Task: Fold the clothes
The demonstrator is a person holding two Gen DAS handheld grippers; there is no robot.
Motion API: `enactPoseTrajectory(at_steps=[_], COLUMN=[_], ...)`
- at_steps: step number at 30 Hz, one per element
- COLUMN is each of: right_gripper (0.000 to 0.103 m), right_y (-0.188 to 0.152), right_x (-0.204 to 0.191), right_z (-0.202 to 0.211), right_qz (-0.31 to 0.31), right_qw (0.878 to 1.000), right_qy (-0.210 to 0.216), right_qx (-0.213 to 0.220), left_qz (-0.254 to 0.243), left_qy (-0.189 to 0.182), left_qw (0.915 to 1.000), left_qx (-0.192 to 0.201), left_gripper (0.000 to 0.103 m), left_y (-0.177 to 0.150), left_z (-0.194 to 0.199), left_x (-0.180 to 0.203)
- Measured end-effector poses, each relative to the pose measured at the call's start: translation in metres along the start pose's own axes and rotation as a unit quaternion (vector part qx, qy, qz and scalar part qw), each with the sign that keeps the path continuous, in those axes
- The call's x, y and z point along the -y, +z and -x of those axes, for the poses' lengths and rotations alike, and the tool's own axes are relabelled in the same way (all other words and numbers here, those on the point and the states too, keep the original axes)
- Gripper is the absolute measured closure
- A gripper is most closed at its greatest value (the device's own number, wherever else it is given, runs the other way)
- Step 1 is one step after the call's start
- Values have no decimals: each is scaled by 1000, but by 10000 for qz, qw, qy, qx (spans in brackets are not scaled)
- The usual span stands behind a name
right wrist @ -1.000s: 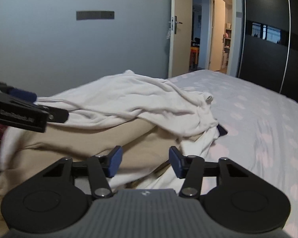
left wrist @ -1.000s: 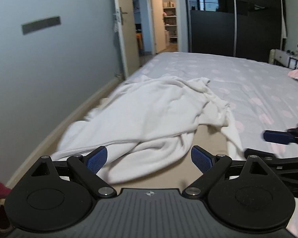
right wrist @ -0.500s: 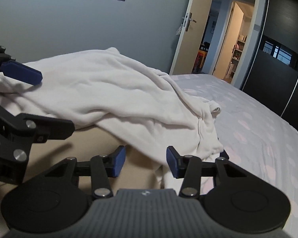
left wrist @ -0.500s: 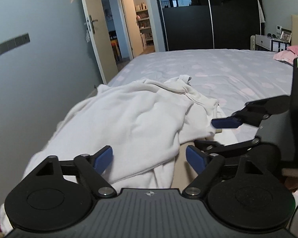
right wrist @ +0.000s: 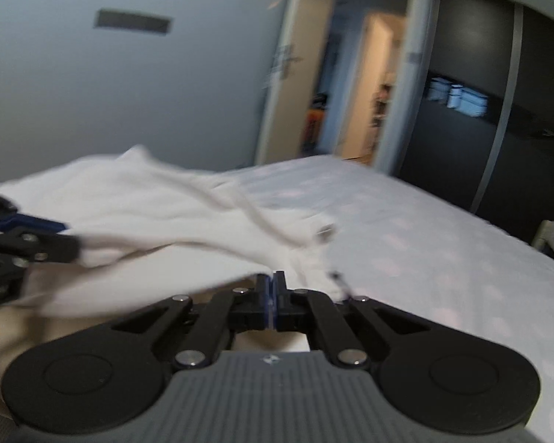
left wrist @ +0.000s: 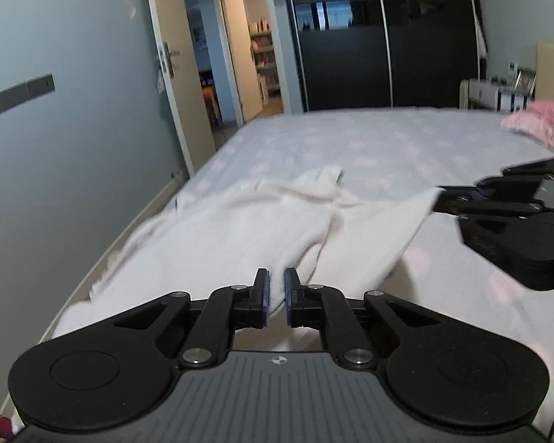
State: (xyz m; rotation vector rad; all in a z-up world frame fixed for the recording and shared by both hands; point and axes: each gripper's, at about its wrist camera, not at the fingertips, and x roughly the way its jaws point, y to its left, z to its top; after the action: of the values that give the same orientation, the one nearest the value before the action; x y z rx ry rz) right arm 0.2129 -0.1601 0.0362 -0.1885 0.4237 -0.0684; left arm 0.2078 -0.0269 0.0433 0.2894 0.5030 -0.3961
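We see a bedroom through two fisheye cameras, one on each hand-held gripper. A white garment lies rumpled along the left edge of the bed, near its foot corner on the door side, and both pictures are blurred around it.

Our left hand-held gripper is clenched on a fold of the white garment: its blue-padded fingers stand nearly together with cloth pinched between them. In the right wrist view the same tool shows at the left margin, one blue pad lying against the fabric.

Our right hand-held gripper is also clamped on the white garment, its fingers pressed tight with the cloth's edge between them. From the left wrist view it reaches in from the right, gripping a corner of the garment lifted off the bed, so the cloth stretches between the two tools.

Beige fabric lies under the white garment at the near left edge. A pink item rests at the far right corner of the bed. Beyond the bed stand an open door and a dark wardrobe.
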Motion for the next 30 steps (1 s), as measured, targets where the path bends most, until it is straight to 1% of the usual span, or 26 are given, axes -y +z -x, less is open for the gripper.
enactPoseTrajectory(at_steps=[1,5,8,11,15,17,20,23,24,26,28,29,30], right_gripper=[102,102,102,102,102,102,102,102,102,102,102,102,102], right_y=[3,10,11,9,3,-1,-16,-43,-54,-78,-110,-125,-140], right_x=[4,28,43,64,105,129,158,194,206,230,251,260,270], right_z=[6,62,106,148,201,227,267,303,313,328,335,335,334], right_qz=[-45,86,85,116,-32,-141,-217,-349,-402,-520,-704,-789,-928], right_qw=[9999,9984,9969,9946,9903,9875,9812,9718,9677,9602,9490,9447,9424], right_qy=[-93,-432,-564,-832,-1204,-1391,-1767,-2250,-2431,-2735,-3069,-3164,-3158], right_qx=[42,364,540,616,690,722,747,611,527,237,-146,-346,-601], left_qz=[13,65,105,-133,-284,-352,-512,-627,-724,-915,-1037,-1100,-1172], left_qy=[-44,-231,-624,-972,-1495,-1783,-2179,-2462,-2468,-2551,-2604,-2581,-2540], left_qw=[10000,9988,9962,9919,9843,9796,9714,9642,9631,9598,9586,9589,9595], left_qx=[85,423,593,812,893,858,793,761,795,726,508,413,326], left_gripper=[96,97,97,98,98,98,97,96,94,90,86,86,86], left_y=[3,15,22,32,39,43,47,46,45,42,36,32,26], left_z=[9,45,73,101,133,142,151,156,156,156,147,140,135], left_x=[4,19,37,64,99,114,137,155,161,175,186,190,193])
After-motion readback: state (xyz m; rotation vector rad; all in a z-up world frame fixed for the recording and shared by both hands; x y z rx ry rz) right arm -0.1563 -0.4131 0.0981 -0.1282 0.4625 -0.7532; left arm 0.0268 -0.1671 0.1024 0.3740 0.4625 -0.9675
